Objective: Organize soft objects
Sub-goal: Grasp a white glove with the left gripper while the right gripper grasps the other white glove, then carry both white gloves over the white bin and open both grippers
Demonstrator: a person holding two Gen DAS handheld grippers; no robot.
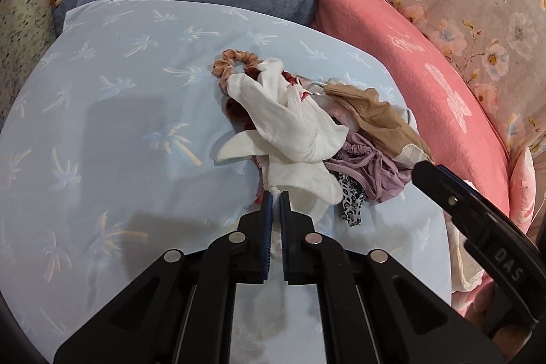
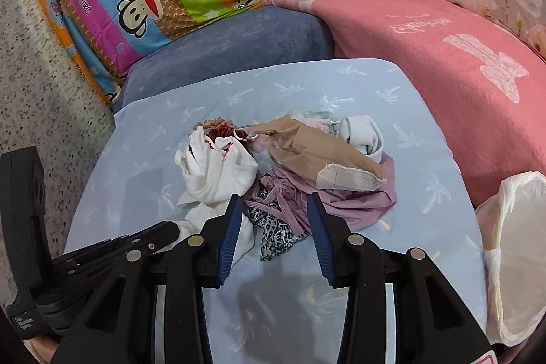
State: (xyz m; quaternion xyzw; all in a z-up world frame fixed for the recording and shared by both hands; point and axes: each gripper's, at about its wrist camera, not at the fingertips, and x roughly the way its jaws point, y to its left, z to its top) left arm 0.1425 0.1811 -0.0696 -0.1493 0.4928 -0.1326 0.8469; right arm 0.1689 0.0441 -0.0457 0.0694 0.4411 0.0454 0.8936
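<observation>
Progress: barely begun, by my reading. The soft items lie in one tangled heap at the centre of the pale blue palm-print sheet (image 2: 426,210) on the bed; nothing looks sorted or set apart.

Heap contents, left wrist view:
- white cotton gloves (image 1: 293,132), crumpled, centre of frame
- peach fabric scrunchie (image 1: 227,63), at the heap's upper edge
- tan nylon stocking (image 1: 378,121) draped over a lilac ribbed garment (image 1: 368,169), right of centre
- leopard-print scrap (image 1: 351,197), lower right of the heap
- something red beneath the gloves; cannot identify.

A crinkled white plastic bag (image 2: 512,244) sits at right frame edge in the right wrist view, possibly the destination.

Pose:
- Left hand-held gripper (image 1: 275,195) low at the heap's near edge, its jaws nearly together. White glove cloth lies right at the tips; it appears pinched, though I cannot be sure.
- Right hand-held gripper (image 2: 274,210) jaws spread wide, hovering over the leopard scrap and lilac garment, holding nothing.
</observation>
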